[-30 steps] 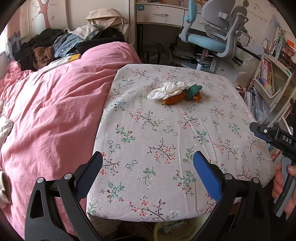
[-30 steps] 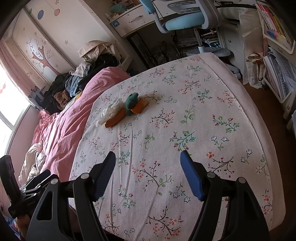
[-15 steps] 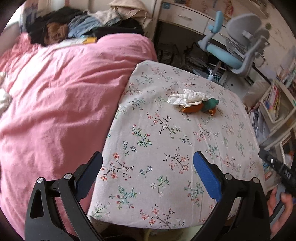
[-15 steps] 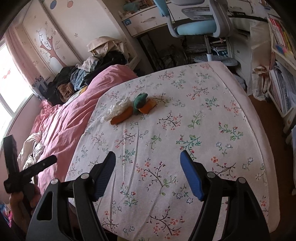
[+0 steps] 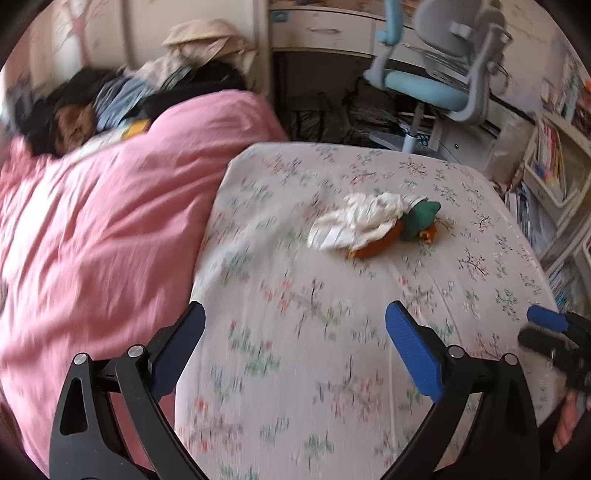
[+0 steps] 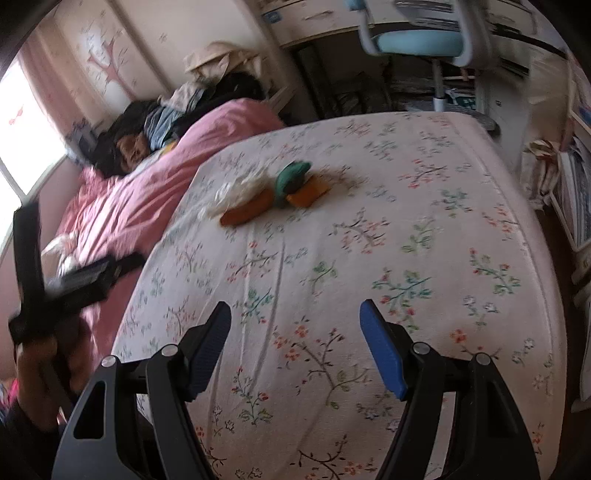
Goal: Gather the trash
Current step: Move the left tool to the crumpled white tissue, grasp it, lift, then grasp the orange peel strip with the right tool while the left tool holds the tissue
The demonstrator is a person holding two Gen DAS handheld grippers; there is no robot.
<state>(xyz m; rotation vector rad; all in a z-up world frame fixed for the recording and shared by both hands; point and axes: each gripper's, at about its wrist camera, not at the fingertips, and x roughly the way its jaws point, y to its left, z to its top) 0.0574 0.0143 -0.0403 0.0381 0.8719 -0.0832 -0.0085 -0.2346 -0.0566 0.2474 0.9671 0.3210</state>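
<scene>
At the far left of the left wrist view a pile of dark and blue clothes (image 5: 122,99) lies at the head of the bed, with a beige garment (image 5: 207,40) on top near the wall. A pink duvet (image 5: 103,221) covers the left part of the bed and ends along the left edge of the floral sheet (image 5: 332,332).

The left gripper (image 5: 295,339) hovers over the near edge of that sheet with its jaws spread wide and nothing between them; its blue pads (image 5: 413,350) frame bare fabric.

The trash sits toward the far middle of the sheet, well apart from both grippers: a crumpled white tissue (image 5: 358,221) draped over an orange peel (image 5: 376,245), with a green crumpled wrapper (image 5: 419,218) touching the tissue's right side and a smaller orange scrap (image 5: 428,234) just beneath it.

From the right wrist view the same cluster shows with the tissue (image 6: 236,192) leftmost, a long orange piece (image 6: 245,214) beside it, the green wrapper (image 6: 291,179) in the middle and an orange piece (image 6: 310,192) to its right.

The right gripper (image 6: 295,339) hangs over the near edge of the sheet, jaws released and empty.

Beyond the bed's far edge stands a blue-seated desk chair (image 5: 432,88) in front of a white desk (image 5: 321,29), and bookshelves (image 5: 554,155) line the right side.
</scene>
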